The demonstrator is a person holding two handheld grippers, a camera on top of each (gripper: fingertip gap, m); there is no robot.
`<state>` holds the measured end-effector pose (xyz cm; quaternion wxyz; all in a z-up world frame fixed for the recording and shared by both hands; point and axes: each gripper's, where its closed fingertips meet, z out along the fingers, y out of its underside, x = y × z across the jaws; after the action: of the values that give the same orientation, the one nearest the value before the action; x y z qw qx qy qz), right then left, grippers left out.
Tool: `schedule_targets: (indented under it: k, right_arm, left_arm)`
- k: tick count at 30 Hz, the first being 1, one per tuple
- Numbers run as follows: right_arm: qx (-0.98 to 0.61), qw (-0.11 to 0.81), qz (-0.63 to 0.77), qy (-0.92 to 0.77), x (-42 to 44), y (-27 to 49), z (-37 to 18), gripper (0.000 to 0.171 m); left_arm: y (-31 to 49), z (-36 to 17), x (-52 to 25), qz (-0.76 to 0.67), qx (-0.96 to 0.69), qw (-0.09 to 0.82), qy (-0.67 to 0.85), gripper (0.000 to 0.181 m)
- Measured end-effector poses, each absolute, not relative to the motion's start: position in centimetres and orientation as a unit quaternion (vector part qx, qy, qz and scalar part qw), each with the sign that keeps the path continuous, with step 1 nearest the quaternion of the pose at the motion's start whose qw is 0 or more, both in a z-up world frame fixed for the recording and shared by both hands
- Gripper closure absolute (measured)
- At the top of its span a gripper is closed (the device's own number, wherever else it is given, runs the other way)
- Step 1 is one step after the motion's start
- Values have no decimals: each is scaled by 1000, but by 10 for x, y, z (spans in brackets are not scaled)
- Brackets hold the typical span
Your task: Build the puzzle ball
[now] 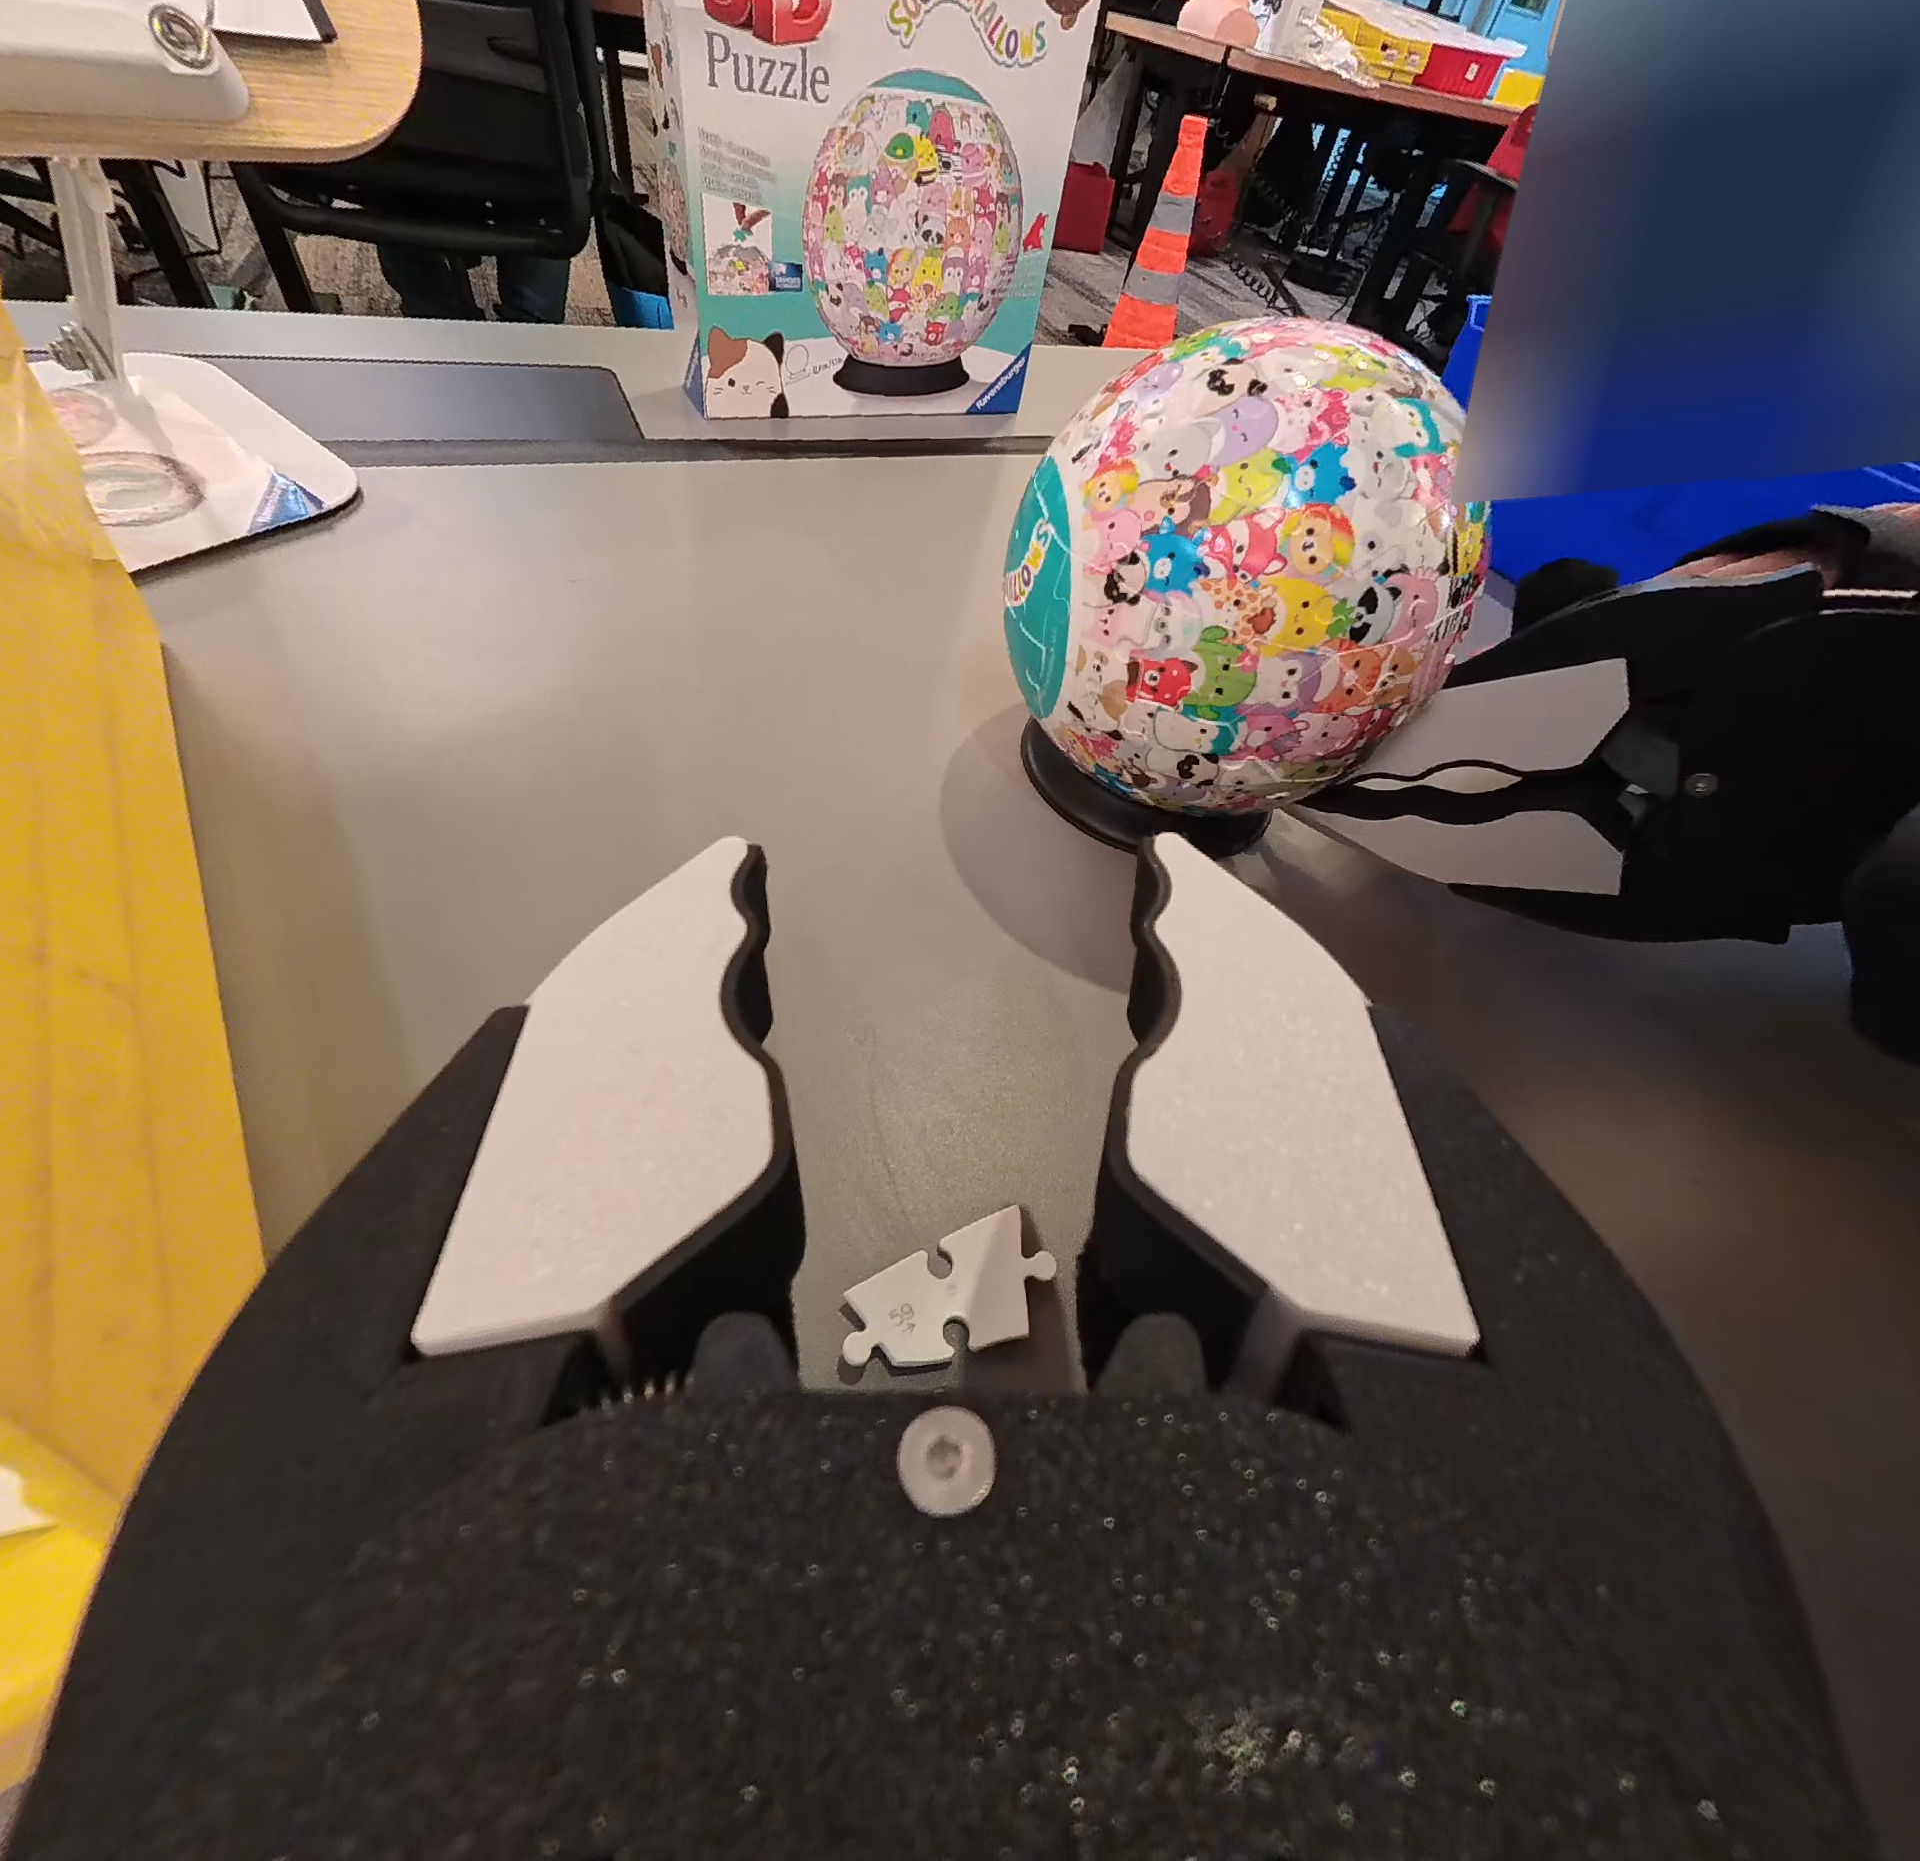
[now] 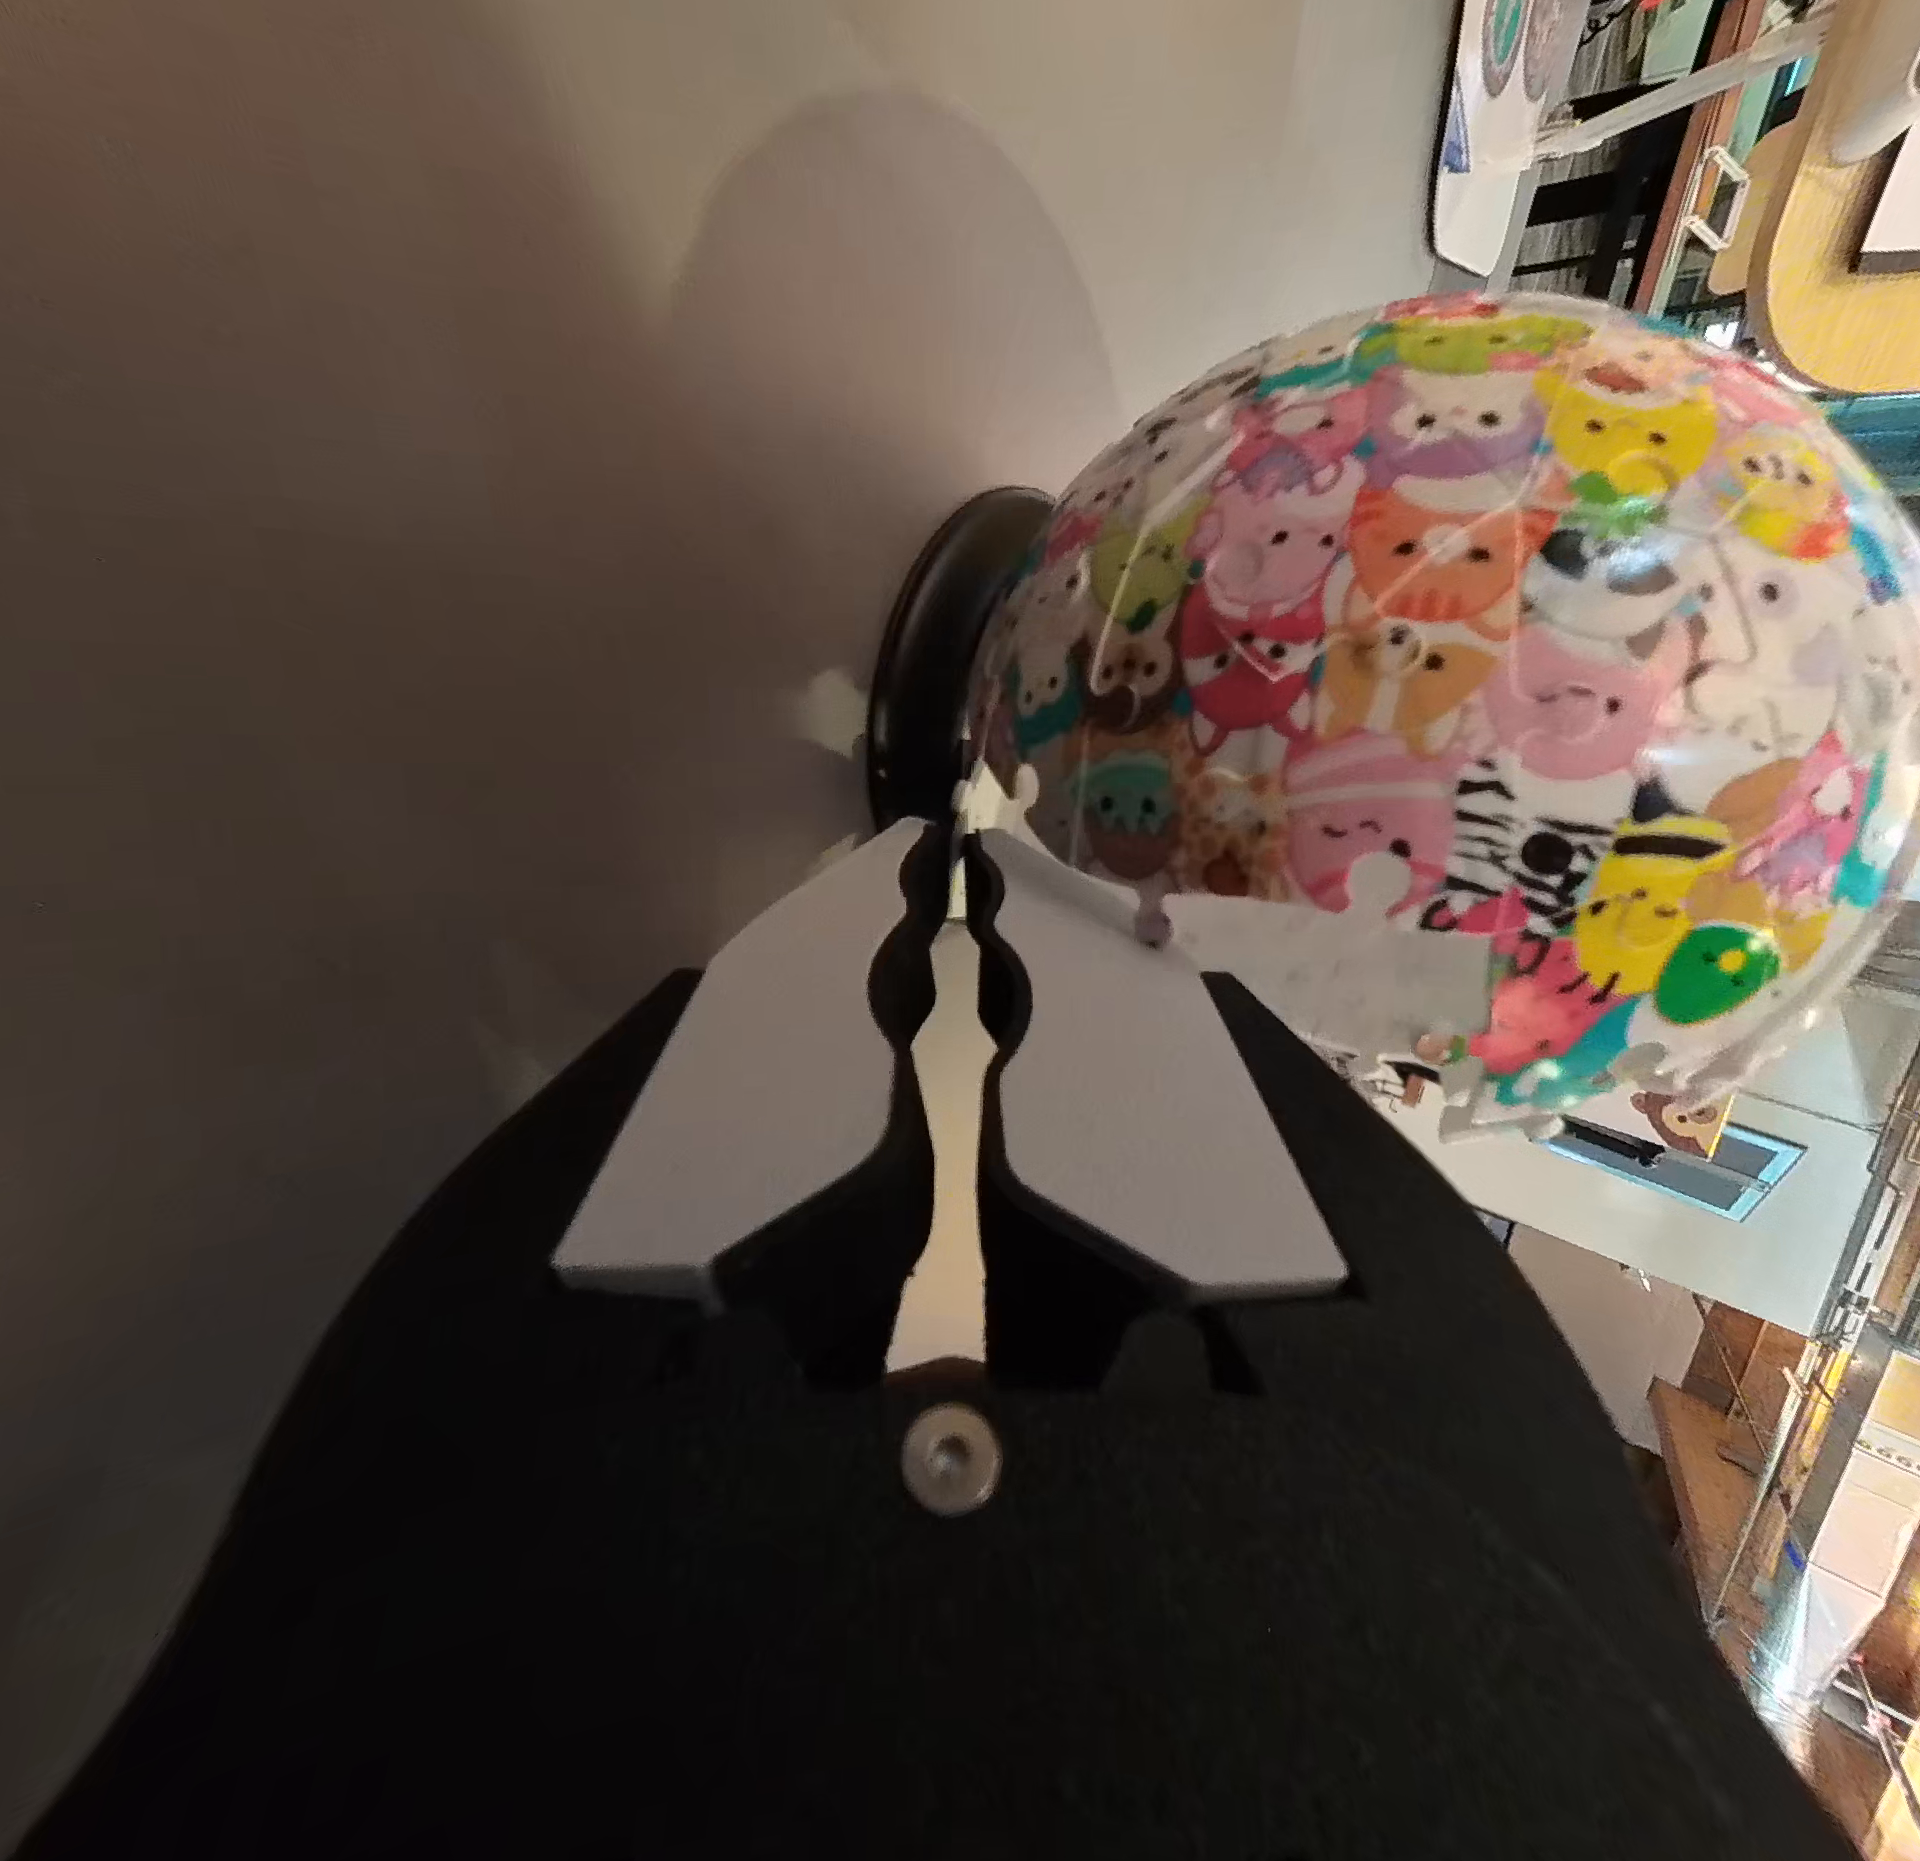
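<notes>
Right tongs (image 2: pixel 951 835) pinching flat piece (image 2: pixel 987 795), glossy ball (image 2: pixel 1455 689)

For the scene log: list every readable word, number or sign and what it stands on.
I do not quote writing; here is what bears it.
Box: large colourful lettering, legible.
Ball: lettering on its teal patch, partly hidden.
Loose piece: a printed number, legible.
Tag, top left: too blurred.
Piece in right hand-held gripper: none visible.
</notes>
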<state>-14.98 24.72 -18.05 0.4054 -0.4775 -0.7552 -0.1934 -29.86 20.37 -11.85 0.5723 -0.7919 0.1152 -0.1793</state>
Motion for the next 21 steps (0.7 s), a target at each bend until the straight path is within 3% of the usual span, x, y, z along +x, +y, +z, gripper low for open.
schedule_targets:
  k: [11, 21]
  right_arm:
    - [-470, 421, -169, -757, -153, 241, -177, 165]
    - [-479, 487, -102, -723, -148, 253, -170, 155]
  left_arm:
    - [204, -118, -298, -180, -791, 573, 115, 115]
    - [203, -118, -298, -181, -791, 573, 116, 115]
